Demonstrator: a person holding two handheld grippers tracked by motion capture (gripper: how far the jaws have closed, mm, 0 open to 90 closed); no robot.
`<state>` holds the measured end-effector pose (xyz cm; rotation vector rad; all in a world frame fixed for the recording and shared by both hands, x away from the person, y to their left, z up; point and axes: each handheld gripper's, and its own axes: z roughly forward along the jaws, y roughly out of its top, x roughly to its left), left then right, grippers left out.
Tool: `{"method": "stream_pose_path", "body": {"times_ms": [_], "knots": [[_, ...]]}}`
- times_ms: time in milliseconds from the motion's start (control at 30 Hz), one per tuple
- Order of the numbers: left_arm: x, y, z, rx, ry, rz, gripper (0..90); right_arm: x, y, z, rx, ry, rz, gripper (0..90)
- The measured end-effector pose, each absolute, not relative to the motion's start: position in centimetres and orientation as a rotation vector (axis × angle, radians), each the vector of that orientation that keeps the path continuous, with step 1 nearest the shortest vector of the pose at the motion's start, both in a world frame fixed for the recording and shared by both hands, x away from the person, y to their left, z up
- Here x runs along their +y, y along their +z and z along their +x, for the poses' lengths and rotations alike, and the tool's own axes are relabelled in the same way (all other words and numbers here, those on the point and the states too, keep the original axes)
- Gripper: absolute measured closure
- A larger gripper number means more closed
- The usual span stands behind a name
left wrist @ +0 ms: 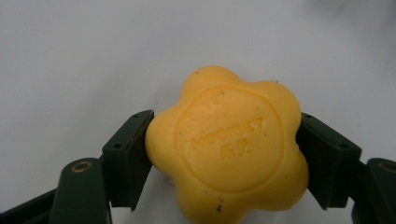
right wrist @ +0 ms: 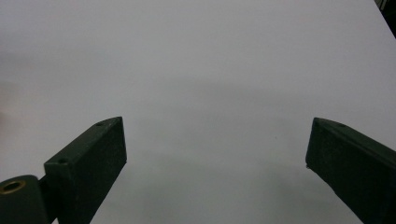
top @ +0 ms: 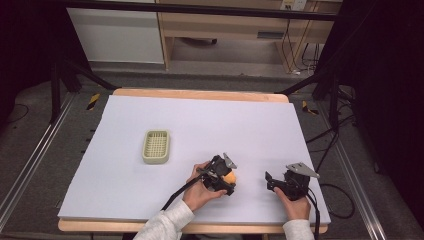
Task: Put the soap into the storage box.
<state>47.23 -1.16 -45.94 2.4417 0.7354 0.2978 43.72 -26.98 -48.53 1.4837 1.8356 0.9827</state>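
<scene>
A yellow flower-shaped soap [left wrist: 229, 147] with raised lettering sits between the jaws of my left gripper [left wrist: 224, 154], which is shut on its two sides. From above, the soap [top: 230, 177] shows as an orange-yellow spot at the tip of the left gripper [top: 228, 180], near the table's front middle. My right gripper [top: 270, 181] rests to its right, close to the front edge. Its jaws [right wrist: 215, 154] stand wide apart over the bare white surface, with nothing between them.
A pale green slotted soap dish [top: 156, 146] lies left of centre on the white table top [top: 200, 120]. A wooden rim runs along the table's front and back. Black frame legs and cables stand beyond the table at both sides.
</scene>
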Motion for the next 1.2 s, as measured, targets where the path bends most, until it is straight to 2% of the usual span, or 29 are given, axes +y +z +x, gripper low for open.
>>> {"method": "stream_pose_path", "body": {"times_ms": [500, 1200], "knots": [[2.0, -43.8, 47.1, 0.749, 0.317, 2.412, 26.3, -27.0, -48.5, 43.7, 1.831, 0.982, 1.489, 5.6], [9.2, -42.2, 47.7, 0.866, 0.367, 2.336, 26.3, -27.0, -48.6, 43.8, 1.836, 0.978, 1.488, 5.6]]}}
